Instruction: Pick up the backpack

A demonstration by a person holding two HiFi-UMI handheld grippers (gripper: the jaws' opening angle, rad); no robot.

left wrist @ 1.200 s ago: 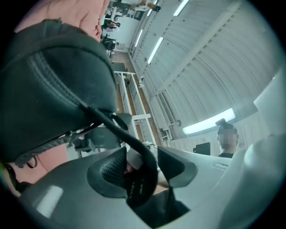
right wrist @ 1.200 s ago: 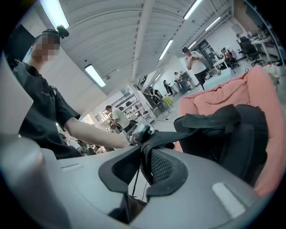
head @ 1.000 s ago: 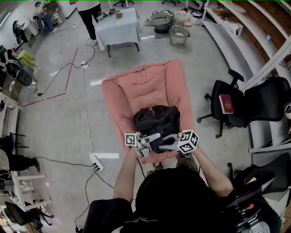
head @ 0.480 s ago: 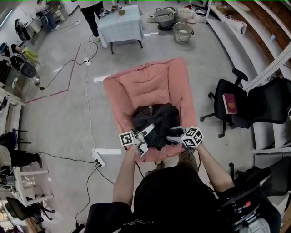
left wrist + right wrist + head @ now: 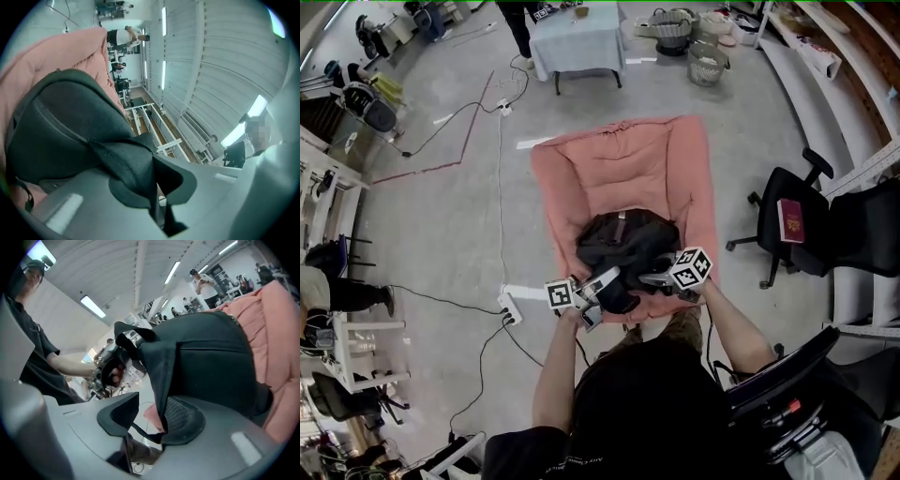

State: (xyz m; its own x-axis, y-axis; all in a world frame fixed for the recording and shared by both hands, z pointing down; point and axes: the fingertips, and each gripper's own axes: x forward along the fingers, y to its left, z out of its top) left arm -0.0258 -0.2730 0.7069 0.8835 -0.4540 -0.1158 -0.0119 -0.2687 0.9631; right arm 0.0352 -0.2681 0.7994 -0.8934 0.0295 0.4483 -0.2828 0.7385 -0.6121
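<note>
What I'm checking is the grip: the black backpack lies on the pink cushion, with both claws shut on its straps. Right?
Not quite. The right gripper view shows the right claw open, its jaws having just been opening, with a strap hanging between them. The left claw, its jaws just closed, does grip the black backpack on the pink cushion.

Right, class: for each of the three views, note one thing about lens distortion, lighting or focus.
Head view: wide-angle lens bows the white shelving; light is even, the black fabric backpack on the pink padded seat sharp. Left gripper view: round fisheye, dark corners; ceiling light strips glare, near fabric soft. Right gripper view: same fisheye; distant people blurry.
</note>
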